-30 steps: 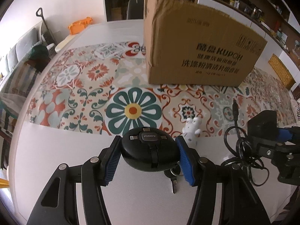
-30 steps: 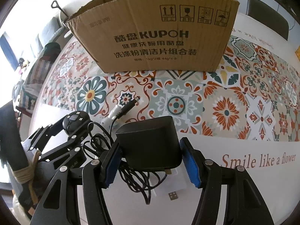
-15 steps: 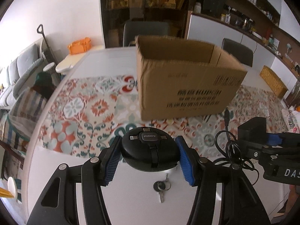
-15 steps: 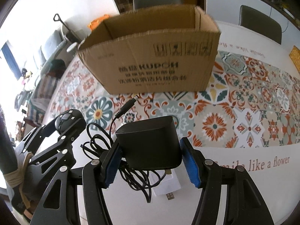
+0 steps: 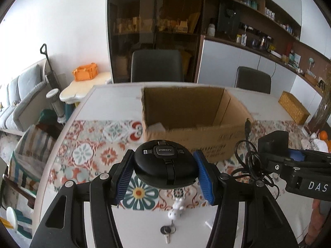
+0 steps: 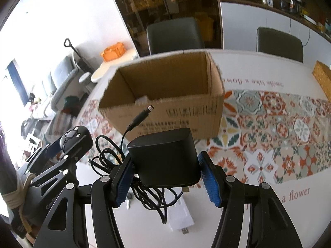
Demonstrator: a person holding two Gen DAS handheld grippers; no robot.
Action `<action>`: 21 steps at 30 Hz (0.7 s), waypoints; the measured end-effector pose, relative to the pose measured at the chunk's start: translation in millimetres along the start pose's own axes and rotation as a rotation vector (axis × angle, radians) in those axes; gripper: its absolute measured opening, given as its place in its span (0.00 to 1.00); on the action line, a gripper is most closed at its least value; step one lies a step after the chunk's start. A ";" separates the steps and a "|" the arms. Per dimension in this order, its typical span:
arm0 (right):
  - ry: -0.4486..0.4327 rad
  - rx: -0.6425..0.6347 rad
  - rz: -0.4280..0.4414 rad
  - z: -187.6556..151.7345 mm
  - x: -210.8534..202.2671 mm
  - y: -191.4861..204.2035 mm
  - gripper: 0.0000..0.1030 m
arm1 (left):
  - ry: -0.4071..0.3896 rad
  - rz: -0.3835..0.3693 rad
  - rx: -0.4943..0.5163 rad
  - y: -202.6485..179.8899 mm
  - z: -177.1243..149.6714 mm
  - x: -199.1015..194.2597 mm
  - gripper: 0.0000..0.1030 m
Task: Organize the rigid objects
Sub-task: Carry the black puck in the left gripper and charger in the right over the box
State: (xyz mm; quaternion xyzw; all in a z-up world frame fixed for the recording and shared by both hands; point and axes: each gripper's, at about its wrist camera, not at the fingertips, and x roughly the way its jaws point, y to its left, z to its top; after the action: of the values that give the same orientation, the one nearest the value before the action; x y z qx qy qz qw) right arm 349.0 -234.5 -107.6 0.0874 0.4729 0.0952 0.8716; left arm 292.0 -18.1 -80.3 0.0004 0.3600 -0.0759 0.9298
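Observation:
My left gripper (image 5: 164,173) is shut on a round black PISEN charger hub (image 5: 165,165), held in the air in front of the open cardboard box (image 5: 198,138). My right gripper (image 6: 165,175) is shut on a black power adapter (image 6: 165,157); its tangled black cable (image 6: 149,194) hangs below and its plug (image 6: 142,115) sticks up toward the box (image 6: 169,105). In the left wrist view the right gripper (image 5: 289,157) with the adapter shows at the right. The left gripper (image 6: 72,142) with the hub appears at the left of the right wrist view. Something white lies inside the box.
On the white table (image 5: 132,225) below lie a key with a white figure charm (image 5: 171,217) and a white USB device (image 6: 180,217). A patterned runner (image 6: 279,132) crosses the table. Two dark chairs (image 5: 157,66) stand behind it; a wicker box (image 5: 293,107) sits far right.
Both grippers have risen with their loads and tilted up, so the box's open inside now shows. The key and white charm are left on the table below.

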 end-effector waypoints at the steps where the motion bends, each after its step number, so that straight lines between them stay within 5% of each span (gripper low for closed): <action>1: -0.014 0.001 0.000 4.4 -2.6 -0.6 0.59 | -0.011 -0.002 0.001 -0.5 6.3 -1.3 0.56; 15: -0.117 0.004 0.026 69.8 -14.2 -3.5 0.59 | -0.052 -0.037 0.023 -6.9 77.6 8.4 0.56; 21: -0.132 0.005 0.010 97.3 -6.9 -5.6 0.59 | -0.007 -0.052 0.022 -9.6 103.3 28.6 0.56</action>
State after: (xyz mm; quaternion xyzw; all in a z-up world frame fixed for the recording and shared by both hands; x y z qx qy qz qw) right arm 427.5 -247.7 -51.1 0.0978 0.4143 0.0926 0.9001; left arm 380.7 -37.3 -22.5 0.0011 0.3560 -0.1040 0.9287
